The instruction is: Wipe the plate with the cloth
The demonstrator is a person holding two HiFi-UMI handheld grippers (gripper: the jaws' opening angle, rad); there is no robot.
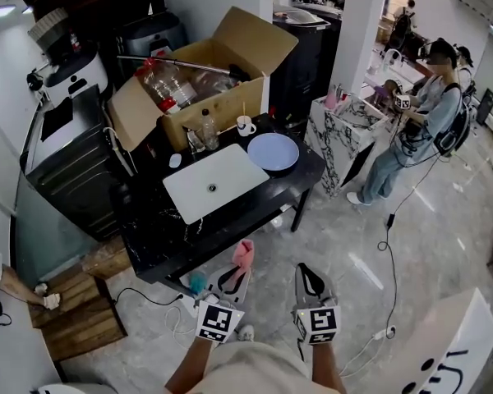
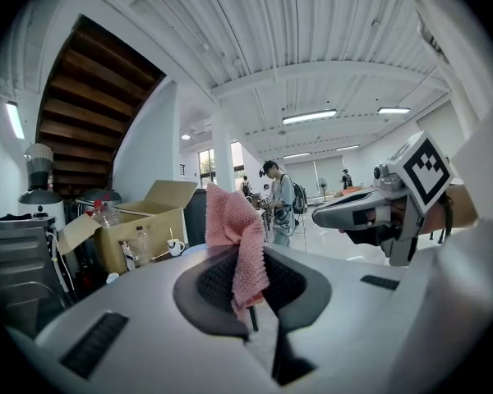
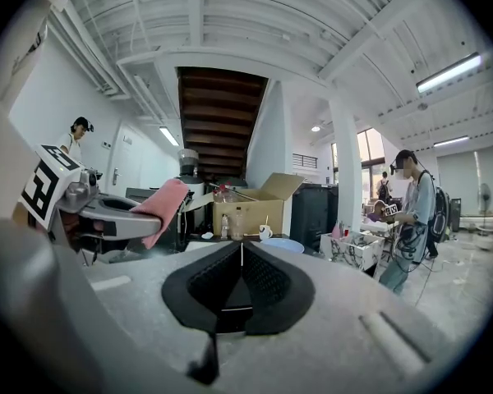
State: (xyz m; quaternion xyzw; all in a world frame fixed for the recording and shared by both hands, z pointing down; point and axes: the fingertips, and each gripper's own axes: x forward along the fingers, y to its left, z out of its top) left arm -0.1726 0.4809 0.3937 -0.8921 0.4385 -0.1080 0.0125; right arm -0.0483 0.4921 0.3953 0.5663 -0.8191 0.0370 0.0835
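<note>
The left gripper (image 2: 251, 261) pinches the pink cloth (image 2: 234, 228), which sticks up past its jaw tips, the right gripper (image 3: 241, 253) has its jaws pressed together empty, and the blue plate (image 1: 273, 152) sits well beyond both on the black table (image 1: 263, 205).

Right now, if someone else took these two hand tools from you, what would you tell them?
Left gripper: fingers shut on the pink cloth.
Right gripper: fingers together, nothing in them.
The blue plate lies on the black table beside the white basin, well ahead of both grippers.
Done: cloth is in hand.
Left: step up to the table, reach the plate and wipe it.
</note>
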